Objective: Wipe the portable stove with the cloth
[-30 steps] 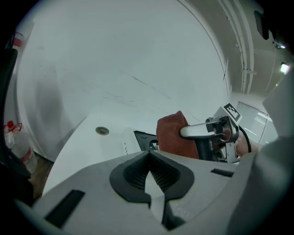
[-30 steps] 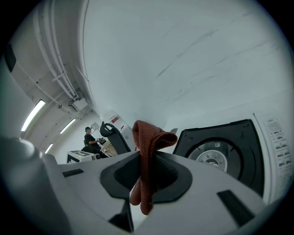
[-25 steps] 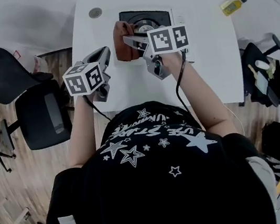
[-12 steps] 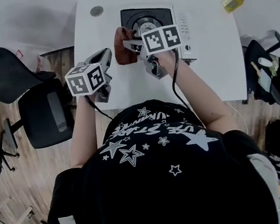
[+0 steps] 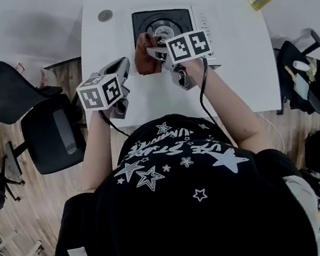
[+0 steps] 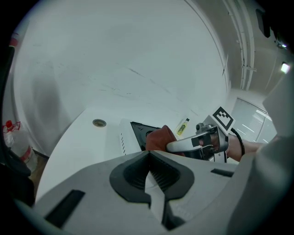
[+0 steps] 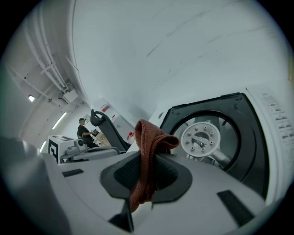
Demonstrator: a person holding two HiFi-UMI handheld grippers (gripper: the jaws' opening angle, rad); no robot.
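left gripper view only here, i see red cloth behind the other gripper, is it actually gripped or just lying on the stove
observer: gripped. the right gripper view shows the right gripper shut on the cloth, a fold sticking up past the jaws.
operator: is it over the burner
observer: no, the round burner is bare beyond the cloth.
operator: where on the stove then
observer: head view puts it at the near left edge of the stove; contact can't be told.
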